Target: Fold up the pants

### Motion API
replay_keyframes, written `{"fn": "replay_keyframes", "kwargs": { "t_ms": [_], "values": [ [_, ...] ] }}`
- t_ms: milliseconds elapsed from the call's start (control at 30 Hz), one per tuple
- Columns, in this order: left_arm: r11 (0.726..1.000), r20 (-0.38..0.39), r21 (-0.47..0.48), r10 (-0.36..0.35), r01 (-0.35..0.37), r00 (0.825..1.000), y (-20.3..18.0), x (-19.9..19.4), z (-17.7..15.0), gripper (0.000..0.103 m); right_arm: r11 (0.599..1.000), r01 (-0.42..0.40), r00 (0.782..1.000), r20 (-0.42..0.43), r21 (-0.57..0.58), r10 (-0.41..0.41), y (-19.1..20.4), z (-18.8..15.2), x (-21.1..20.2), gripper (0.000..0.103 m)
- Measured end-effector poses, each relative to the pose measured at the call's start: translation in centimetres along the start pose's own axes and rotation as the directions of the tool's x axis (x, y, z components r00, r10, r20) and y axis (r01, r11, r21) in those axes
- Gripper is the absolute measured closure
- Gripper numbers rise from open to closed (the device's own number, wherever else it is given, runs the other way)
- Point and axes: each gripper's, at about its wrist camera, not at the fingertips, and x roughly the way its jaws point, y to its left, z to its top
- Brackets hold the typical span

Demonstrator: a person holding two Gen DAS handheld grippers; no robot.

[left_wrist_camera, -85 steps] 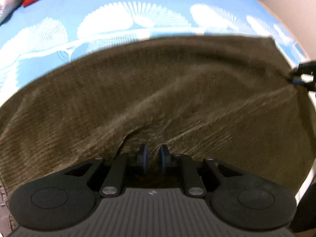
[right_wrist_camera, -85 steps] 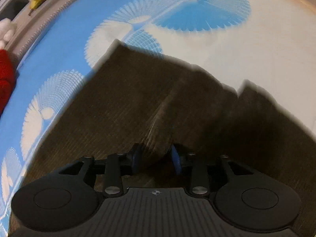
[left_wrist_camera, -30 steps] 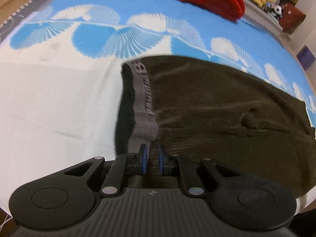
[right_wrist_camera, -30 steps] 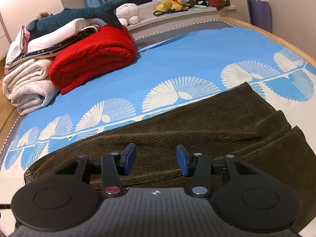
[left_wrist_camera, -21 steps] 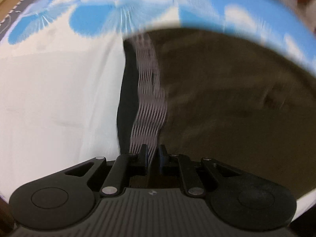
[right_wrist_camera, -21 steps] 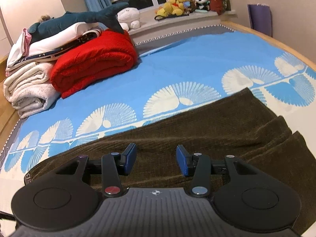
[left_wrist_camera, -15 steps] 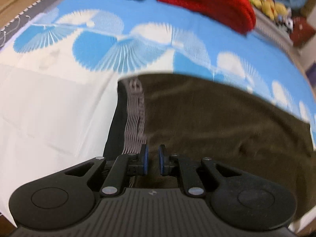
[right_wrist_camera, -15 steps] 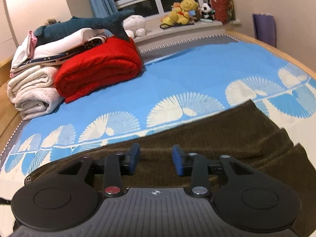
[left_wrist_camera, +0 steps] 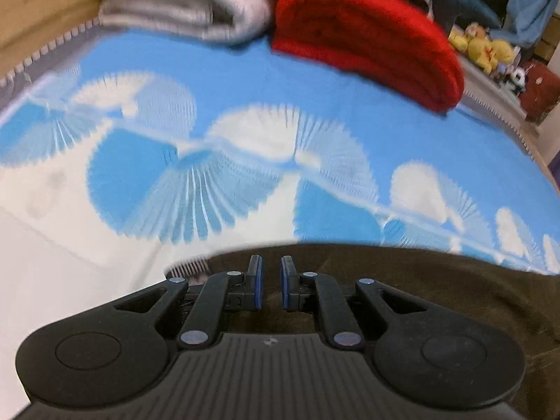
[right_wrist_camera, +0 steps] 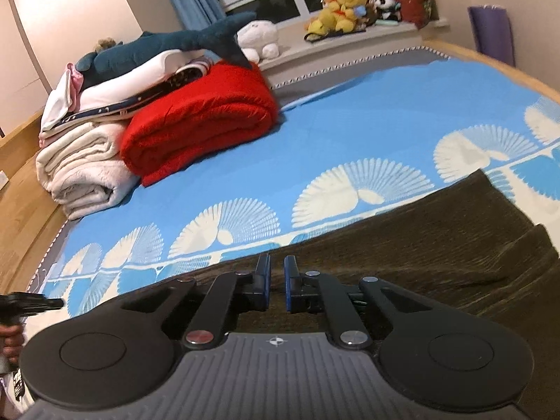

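Pants (right_wrist_camera: 437, 245) are lying flat across the near part of the bed (right_wrist_camera: 350, 112), brown corduroy, running side to side with the legs stacked one on the other, so I'm judging the lengthwise fold is already in. Waistband end is sitting at my left; a sliver of the grey band (left_wrist_camera: 187, 266) is peeking out just left of the left tool (left_wrist_camera: 271, 281). Cuff end is lying off to the right in the right view, a few ridges in the cloth there.

Left tool is closed down to a narrow gap, cloth running right under the tips; I'm reading it as pinching the pants near the waistband, though the pinch itself is hidden behind the fingers. Left view is blurred.

Right tool (right_wrist_camera: 276, 287) has just been closing and is now nearly shut over the far edge at mid-length; cloth is showing in the gap, so I'm taking it as gripping the pants.

What's left, in my judgement: the crosswise folds, waistband toward cuffs or the reverse, then smoothing. Roughly halfway.

Red blanket (right_wrist_camera: 199, 126) and the pale folded stack (right_wrist_camera: 84, 175) are sitting well clear at the far side.
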Motion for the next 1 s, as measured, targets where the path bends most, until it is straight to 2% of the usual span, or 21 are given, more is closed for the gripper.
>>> {"fn": "replay_keyframes", "kwargs": {
  "t_ms": [67,100,167,233,300,433,500,600,667,700,733,800,1000],
  "values": [
    [0.999,-0.031,0.035,0.023,-0.022,0.999,-0.2,2.3,-0.3,0.091,1.0,-0.005,1.0,-0.013,-0.004,0.005,0.1,0.1,0.5,0.094],
    [0.997,-0.023,0.063,0.036,-0.034,0.999,-0.6,3.1,-0.2,0.086,1.0,-0.009,1.0,-0.019,-0.009,0.009,0.2,0.2,0.7,0.094],
    [0.992,0.003,0.115,0.046,-0.046,0.999,-1.0,4.1,0.1,0.069,1.0,-0.012,1.0,-0.024,-0.021,0.012,0.4,0.3,0.9,0.094],
    [0.986,0.027,0.158,0.054,-0.058,0.998,-1.3,5.0,0.2,0.037,0.999,-0.013,1.0,-0.025,-0.036,0.013,0.5,0.5,1.2,0.095],
    [0.974,0.035,0.208,0.082,-0.088,0.996,-1.7,6.0,0.4,0.024,0.999,-0.006,1.0,-0.031,-0.045,0.005,0.4,0.5,1.5,0.095],
    [0.962,0.032,0.253,0.096,-0.101,0.995,-1.7,7.8,0.5,0.024,0.999,0.012,0.999,-0.049,-0.05,-0.014,-0.2,0.7,2.3,0.095],
    [0.965,0.002,0.253,0.073,-0.071,0.997,-1.4,8.5,0.4,0.025,0.998,0.024,0.998,-0.051,-0.051,-0.027,-0.6,0.8,2.5,0.095],
    [0.954,-0.027,0.295,0.059,-0.048,0.998,-1.8,9.1,-0.1,0.033,0.999,0.038,0.998,-0.058,-0.038,-0.04,-1.1,0.8,2.7,0.095],
    [0.945,-0.023,0.326,0.043,-0.033,0.999,-2.1,9.1,-0.5,0.052,0.998,0.042,0.997,-0.061,-0.037,-0.045,-1.2,0.7,2.7,0.094],
    [0.943,-0.026,0.333,0.025,-0.015,0.999,-2.2,9.0,-0.5,0.077,0.998,0.045,0.997,-0.062,-0.041,-0.048,-1.2,0.7,2.7,0.095],
    [0.941,-0.03,0.339,0.012,-0.001,0.999,-2.4,8.7,-0.5,0.089,0.998,0.048,0.997,-0.062,-0.047,-0.051,-1.2,0.6,2.6,0.095],
    [0.921,-0.009,0.388,0.018,-0.013,1.0,-3.2,7.7,-0.6,0.096,0.997,0.055,0.997,-0.06,-0.06,-0.058,-1.2,0.5,2.4,0.095],
    [0.865,0.073,0.5,0.019,-0.053,0.997,-5.5,1.6,-1.6,0.097,0.995,0.091,0.994,-0.063,-0.051,-0.094,-2.4,0.2,1.8,0.095]
  ]
}}
